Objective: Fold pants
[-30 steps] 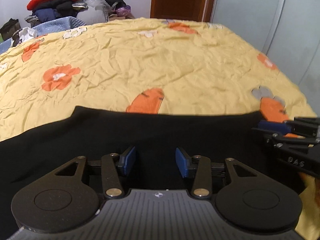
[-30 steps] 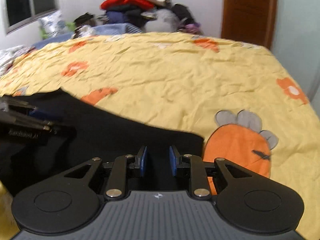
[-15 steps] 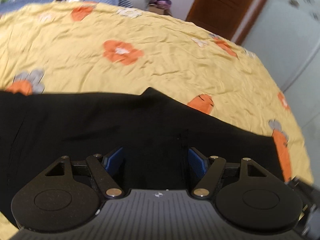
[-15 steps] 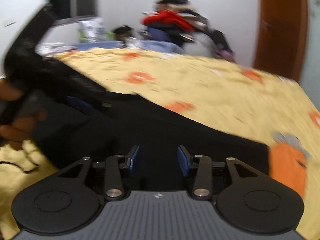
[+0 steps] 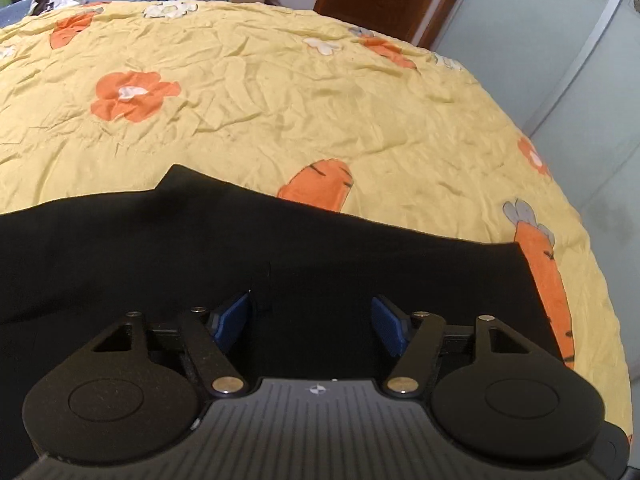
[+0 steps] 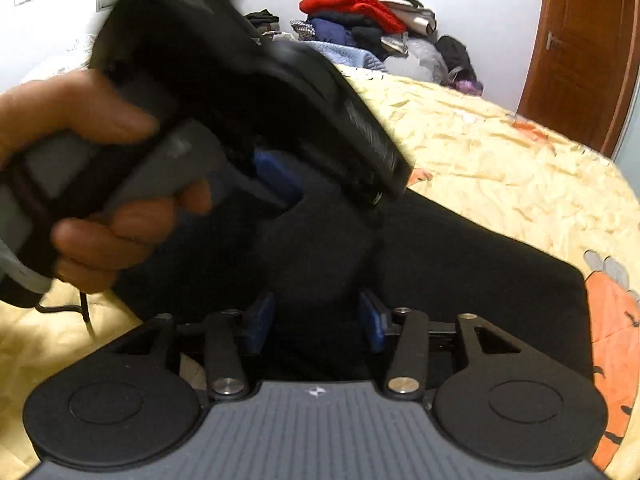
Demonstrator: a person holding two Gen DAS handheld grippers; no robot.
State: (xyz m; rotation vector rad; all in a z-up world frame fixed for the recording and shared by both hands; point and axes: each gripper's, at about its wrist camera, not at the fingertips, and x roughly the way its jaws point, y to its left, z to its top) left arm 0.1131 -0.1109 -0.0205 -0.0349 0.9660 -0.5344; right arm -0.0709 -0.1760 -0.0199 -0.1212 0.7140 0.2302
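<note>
Yellow carrot-print bedspread (image 5: 360, 128) under black pants (image 5: 120, 248), both parted, empty tools, left tool (image 5: 312, 322) and right tool (image 6: 316, 320), just above them.

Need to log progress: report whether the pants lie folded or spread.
Cannot tell: the black pants lie flat on the bedspread, layers unseen.

left tool (image 5: 314, 322): black linkage arms, blue ribbed pads, silver pivot screws, ribbed grey body, small white mark | right tool (image 6: 316, 322): same build | hand (image 6: 92, 184): on grey handle, thin black cable below
</note>
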